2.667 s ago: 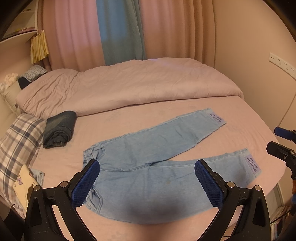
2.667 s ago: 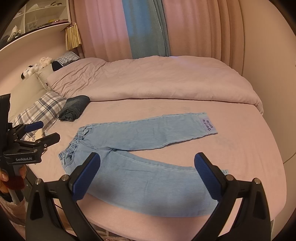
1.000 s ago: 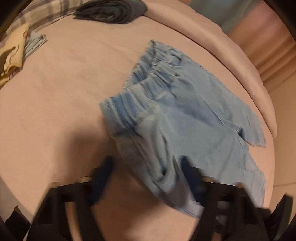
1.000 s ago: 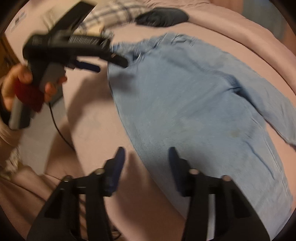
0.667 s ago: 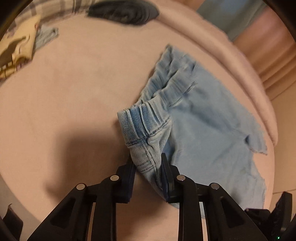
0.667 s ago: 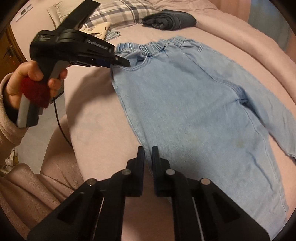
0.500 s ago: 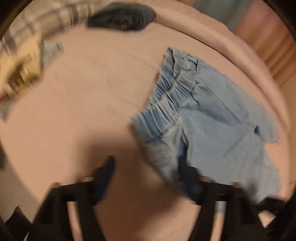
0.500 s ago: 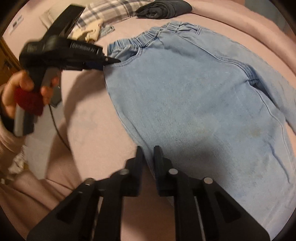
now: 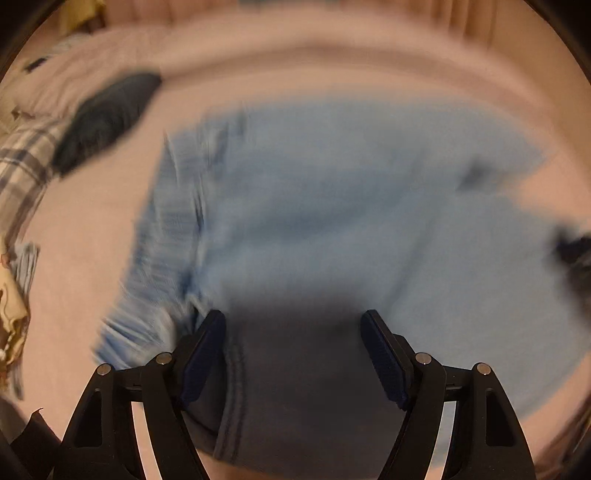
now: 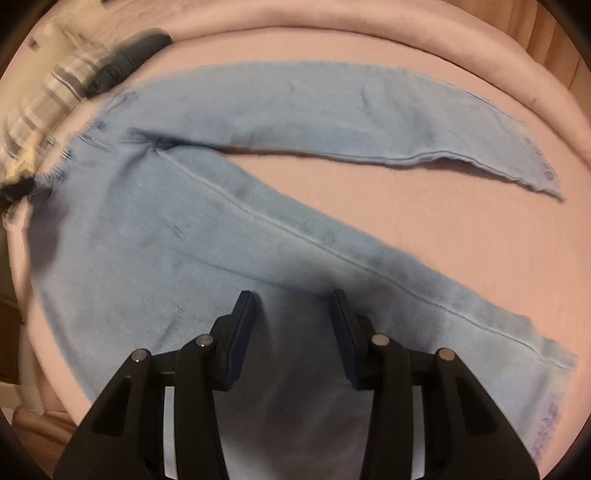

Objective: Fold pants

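Light blue denim pants (image 10: 207, 221) lie flat on the pink bed, legs spread in a V toward the right, elastic waistband (image 9: 166, 236) at the left. The left wrist view is motion-blurred. My left gripper (image 9: 293, 332) is open, low over the near waist corner, with the cloth under and between its fingers. My right gripper (image 10: 291, 314) is open, low over the near edge of the nearer leg (image 10: 424, 291). The left gripper (image 10: 14, 192) shows as a dark blur at the waistband in the right wrist view. The far leg (image 10: 369, 118) lies straight toward the duvet.
A rolled dark blue garment (image 9: 103, 118) lies behind the waistband, also seen in the right wrist view (image 10: 129, 55). A plaid pillow (image 9: 18, 173) and a yellow-patterned item (image 9: 11, 306) lie at the left. A bunched pink duvet (image 10: 369, 33) runs along the back.
Both grippers were shut on the pants' near edge and have opened, letting go. Both have shifted; the left is still moving and its view has swung over the waist.
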The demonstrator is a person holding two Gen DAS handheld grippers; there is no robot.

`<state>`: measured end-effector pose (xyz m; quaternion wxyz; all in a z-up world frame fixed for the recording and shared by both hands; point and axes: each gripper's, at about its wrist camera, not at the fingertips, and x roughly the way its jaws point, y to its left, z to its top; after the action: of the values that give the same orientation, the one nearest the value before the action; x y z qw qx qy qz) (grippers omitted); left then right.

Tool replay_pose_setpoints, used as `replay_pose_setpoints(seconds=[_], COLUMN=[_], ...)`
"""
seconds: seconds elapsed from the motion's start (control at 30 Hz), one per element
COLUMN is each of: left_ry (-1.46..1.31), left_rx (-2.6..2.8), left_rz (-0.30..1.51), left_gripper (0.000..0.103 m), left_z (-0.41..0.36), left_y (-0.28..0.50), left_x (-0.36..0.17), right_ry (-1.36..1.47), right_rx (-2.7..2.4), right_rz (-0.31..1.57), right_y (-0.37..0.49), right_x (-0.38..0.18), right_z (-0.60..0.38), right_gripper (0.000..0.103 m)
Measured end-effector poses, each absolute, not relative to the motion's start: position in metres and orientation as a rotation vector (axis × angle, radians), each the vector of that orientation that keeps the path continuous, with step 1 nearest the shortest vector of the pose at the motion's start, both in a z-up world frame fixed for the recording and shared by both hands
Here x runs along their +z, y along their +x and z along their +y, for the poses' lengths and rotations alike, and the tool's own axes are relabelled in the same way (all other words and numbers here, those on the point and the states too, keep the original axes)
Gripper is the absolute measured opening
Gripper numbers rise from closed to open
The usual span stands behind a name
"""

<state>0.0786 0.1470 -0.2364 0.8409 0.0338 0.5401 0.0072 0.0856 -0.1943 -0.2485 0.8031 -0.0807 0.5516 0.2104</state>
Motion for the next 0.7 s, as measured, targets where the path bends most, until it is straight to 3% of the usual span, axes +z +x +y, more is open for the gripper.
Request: replay_pose_setpoints(seconds=[0.2, 0.37, 0.7], left_ry=[-0.023, 0.022, 0.127], left_rx=[-0.12, -0.162, -0.202], left_rz=[1.089, 0.931, 1.097], left_gripper=[0.083, 0.083, 0.083], left_z=[0.174, 0.189, 0.219], left_y=[0.078, 0.133, 0.26], left_x=[-0.191, -0.148, -0.189], right_ry=[-0.213, -0.286, -0.621], right_rx=[0.426, 0.588, 0.719], right_rz=[1.235, 1.036, 1.076], right_y=[0.102, 0.151, 0.295], right_x=[-0.228, -0.184, -0.218], right_z=[-0.202, -0.165, -0.073], right_gripper=[0.039, 0.047, 0.047])
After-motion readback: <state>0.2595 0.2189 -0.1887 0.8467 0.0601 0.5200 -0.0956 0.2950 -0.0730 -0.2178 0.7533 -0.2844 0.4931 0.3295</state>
